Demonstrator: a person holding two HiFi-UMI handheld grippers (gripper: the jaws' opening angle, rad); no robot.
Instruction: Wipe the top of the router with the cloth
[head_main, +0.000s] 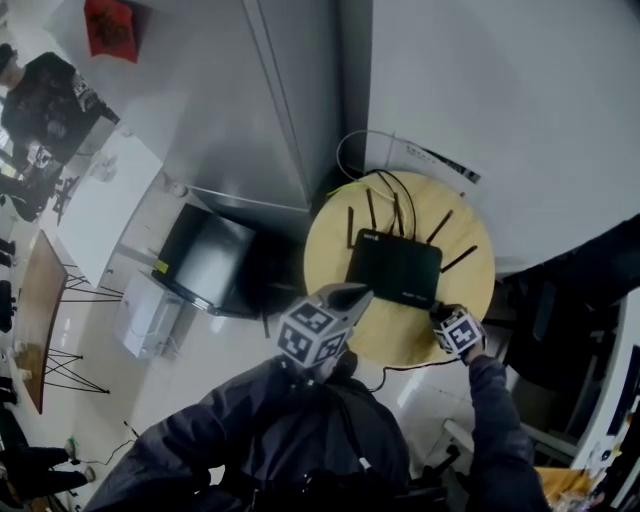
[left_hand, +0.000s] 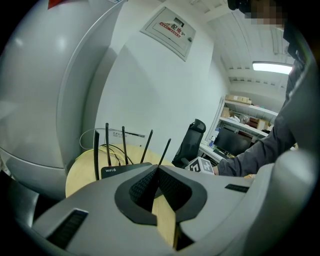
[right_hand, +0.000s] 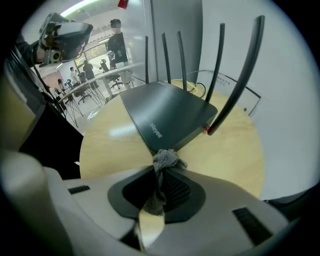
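A black router (head_main: 395, 268) with several upright antennas lies on a round wooden table (head_main: 330, 235). My right gripper (head_main: 443, 313) sits at the router's near right corner, low over the table. It is shut on a small grey cloth (right_hand: 165, 160), and the cloth's bunched tip is at the front edge of the router (right_hand: 165, 112). The right gripper (right_hand: 162, 169) is level with the router's top. My left gripper (head_main: 355, 293) hovers off the router's near left corner. In its own view the left gripper (left_hand: 157, 168) is shut with nothing in it, and the router (left_hand: 122, 170) lies just beyond.
Cables (head_main: 360, 150) loop behind the router against a white wall. A dark box (head_main: 205, 260) stands on the floor left of the table. An office chair (left_hand: 190, 142) and desks are to the right. People stand far off near a white table (head_main: 100, 210).
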